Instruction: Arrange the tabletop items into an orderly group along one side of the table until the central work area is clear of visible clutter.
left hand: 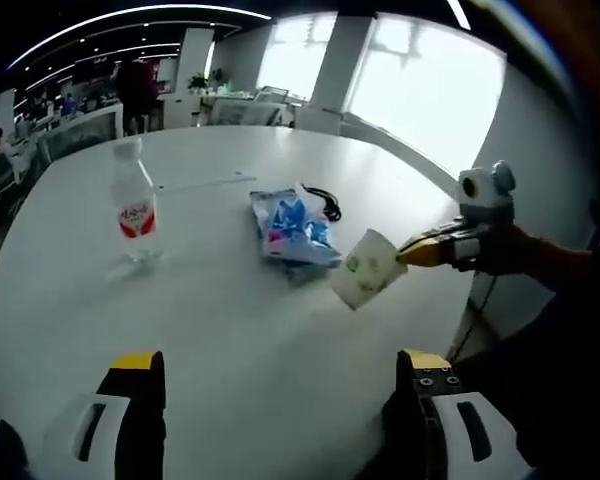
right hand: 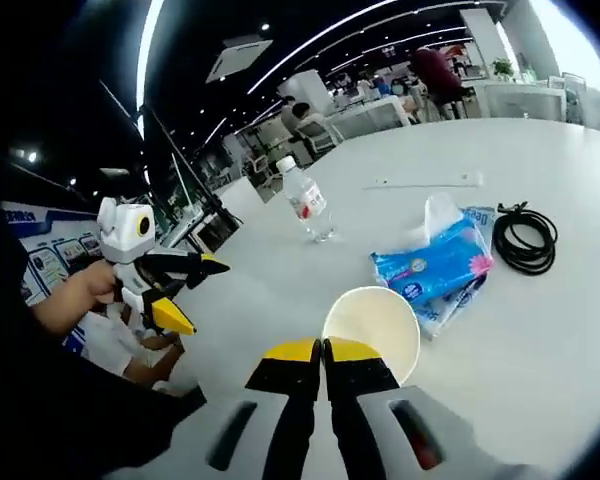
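**Paper cup held at the table's edge**

The right gripper (right hand: 323, 345) had its yellow-tipped jaws pinched together on the rim of a white paper cup (right hand: 372, 328), whose open mouth faced the right gripper view; its inside looked bare and pale. In the left gripper view the same cup (left hand: 366, 268) hung tilted just above the white table (left hand: 230, 340), a small green mark on its side, gripped by the right gripper (left hand: 412, 254) coming in from the right.

The left gripper (left hand: 280, 375) stood with its jaws spread wide apart and nothing between them; in the right gripper view it (right hand: 195, 290) hovered off to the left, also splayed.

A clear plastic water bottle (left hand: 134, 203) with a red-and-white label stood upright farther back; how full it was I could not tell. Just beside the cup lay a blue tissue pack (left hand: 294, 229), one white tissue poking out, and next to it a coiled black cable (right hand: 524, 238).
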`<state>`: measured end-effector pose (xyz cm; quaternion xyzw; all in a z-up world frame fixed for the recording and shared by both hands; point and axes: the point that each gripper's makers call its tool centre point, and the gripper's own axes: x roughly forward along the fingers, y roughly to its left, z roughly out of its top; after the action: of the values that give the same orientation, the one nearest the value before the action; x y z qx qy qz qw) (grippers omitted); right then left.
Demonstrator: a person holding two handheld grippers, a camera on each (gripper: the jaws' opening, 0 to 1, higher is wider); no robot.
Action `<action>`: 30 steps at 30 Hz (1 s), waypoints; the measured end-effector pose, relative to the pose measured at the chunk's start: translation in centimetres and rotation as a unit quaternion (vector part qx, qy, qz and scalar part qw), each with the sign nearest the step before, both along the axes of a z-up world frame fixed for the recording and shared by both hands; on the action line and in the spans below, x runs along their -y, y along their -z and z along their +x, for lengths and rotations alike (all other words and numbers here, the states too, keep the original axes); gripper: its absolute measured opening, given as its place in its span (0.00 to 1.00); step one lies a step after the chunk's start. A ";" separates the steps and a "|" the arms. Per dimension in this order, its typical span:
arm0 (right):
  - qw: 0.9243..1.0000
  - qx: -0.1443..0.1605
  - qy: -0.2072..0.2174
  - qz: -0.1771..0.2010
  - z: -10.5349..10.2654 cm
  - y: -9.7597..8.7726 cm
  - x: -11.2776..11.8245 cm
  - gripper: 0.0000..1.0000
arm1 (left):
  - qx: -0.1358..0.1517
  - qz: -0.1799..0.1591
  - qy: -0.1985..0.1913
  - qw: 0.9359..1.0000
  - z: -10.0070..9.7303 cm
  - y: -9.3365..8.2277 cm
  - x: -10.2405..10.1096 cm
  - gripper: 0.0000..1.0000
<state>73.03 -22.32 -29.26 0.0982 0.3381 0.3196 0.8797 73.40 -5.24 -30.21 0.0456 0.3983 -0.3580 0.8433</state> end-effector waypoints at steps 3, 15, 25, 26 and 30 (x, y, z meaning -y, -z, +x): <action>1.000 0.023 -0.010 -0.019 0.4 -0.8 0.0 0.00 | 0.001 -0.002 -0.001 1.000 0.1 0.1 0.0 0.94; 0.993 0.090 -0.040 -0.069 2.9 -3.9 -0.5 0.00 | 0.010 -0.007 -0.012 1.000 0.6 -0.2 -0.3 0.94; 0.984 0.123 -0.069 -0.109 4.9 -4.6 -1.3 0.00 | 0.010 -0.008 -0.019 1.000 0.4 -0.3 -0.4 0.93; 0.983 0.127 -0.074 -0.112 5.1 -4.8 -1.5 0.00 | 0.010 -0.007 -0.020 1.000 0.3 -0.3 -0.5 0.93; 0.980 0.135 -0.086 -0.118 5.9 -5.2 -2.1 0.00 | 0.008 -0.008 -0.025 1.000 0.3 -0.3 -0.7 0.93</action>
<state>78.95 -20.26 -24.03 -0.0799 0.2585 0.3618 0.8921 73.74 -4.58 -29.95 0.0319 0.3894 -0.3394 0.8557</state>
